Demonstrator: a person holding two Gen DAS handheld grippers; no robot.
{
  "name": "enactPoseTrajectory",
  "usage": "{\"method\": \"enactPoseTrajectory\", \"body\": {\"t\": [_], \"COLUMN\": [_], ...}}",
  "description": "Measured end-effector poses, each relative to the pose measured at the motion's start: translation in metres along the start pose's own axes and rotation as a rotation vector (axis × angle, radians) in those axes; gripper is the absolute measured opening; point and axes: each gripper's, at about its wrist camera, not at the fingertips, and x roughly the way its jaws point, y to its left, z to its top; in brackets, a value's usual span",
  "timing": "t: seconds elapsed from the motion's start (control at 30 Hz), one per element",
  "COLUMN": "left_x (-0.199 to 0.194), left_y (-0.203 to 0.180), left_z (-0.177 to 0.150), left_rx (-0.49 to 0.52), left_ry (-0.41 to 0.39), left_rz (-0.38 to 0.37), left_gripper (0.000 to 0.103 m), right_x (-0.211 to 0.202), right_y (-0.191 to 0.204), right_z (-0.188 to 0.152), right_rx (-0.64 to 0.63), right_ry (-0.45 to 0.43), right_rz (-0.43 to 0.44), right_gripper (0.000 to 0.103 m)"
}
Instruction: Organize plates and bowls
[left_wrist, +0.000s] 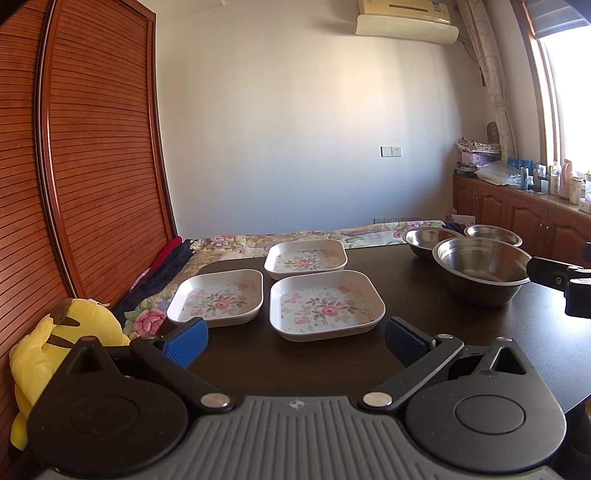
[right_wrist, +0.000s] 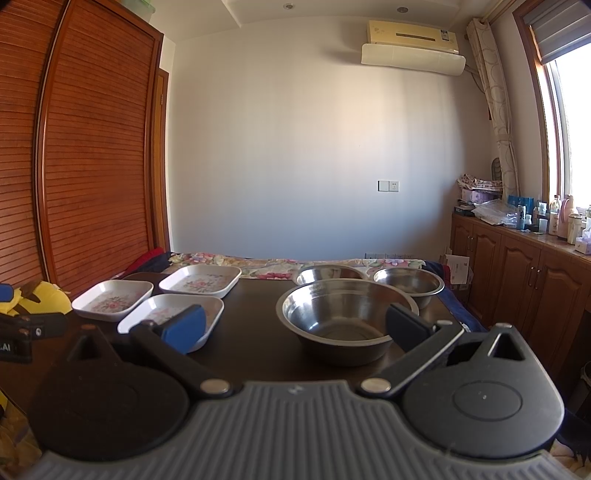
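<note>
Plates (left_wrist: 327, 302), three square floral ones, lie side by side and unstacked on the dark table (left_wrist: 406, 295); three steel bowls (right_wrist: 341, 314) stand separately to their right. Nothing appears sorted yet, so all stacking remains. Left gripper (left_wrist: 295, 338) and right gripper (right_wrist: 295, 325) hover before them, fingers spread wide, holding nothing.

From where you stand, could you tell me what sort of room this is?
Most likely a bedroom at home: a floral bedspread lies behind the dark table, a slatted wooden wardrobe fills the left wall, and an air conditioner hangs high.
</note>
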Motion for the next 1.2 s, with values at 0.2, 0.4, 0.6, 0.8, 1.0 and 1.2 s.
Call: {"method": "enactPoseTrajectory", "body": {"t": [0.2, 0.4, 0.6, 0.8, 1.0, 1.2], "left_x": [0.000, 0.004, 0.019, 0.040, 0.063, 0.082], "left_y": [-0.001, -0.001, 0.003, 0.013, 0.026, 0.040], "left_z": [0.002, -0.002, -0.008, -0.009, -0.008, -0.004], "left_rx": [0.000, -0.008, -0.017, -0.020, -0.016, -0.012], "left_ry": [0.003, 0.018, 0.058, 0.083, 0.099, 0.120], "left_rz": [-0.002, -0.012, -0.035, -0.052, -0.060, -0.074], "left_gripper": [0.103, 0.103, 0.103, 0.103, 0.103, 0.103], "right_x": [0.000, 0.001, 0.007, 0.017, 0.034, 0.048], "right_y": [0.000, 0.003, 0.007, 0.013, 0.025, 0.038], "right_z": [0.000, -0.002, -0.006, -0.007, -0.008, -0.006], "right_rx": [0.000, 0.000, -0.001, -0.016, -0.043, -0.066], "right_ry": [0.000, 0.006, 0.021, 0.034, 0.052, 0.072], "right_rz": [0.000, 0.004, 0.015, 0.038, 0.080, 0.125], "right_gripper": [0.103, 0.103, 0.103, 0.103, 0.103, 0.103]}}
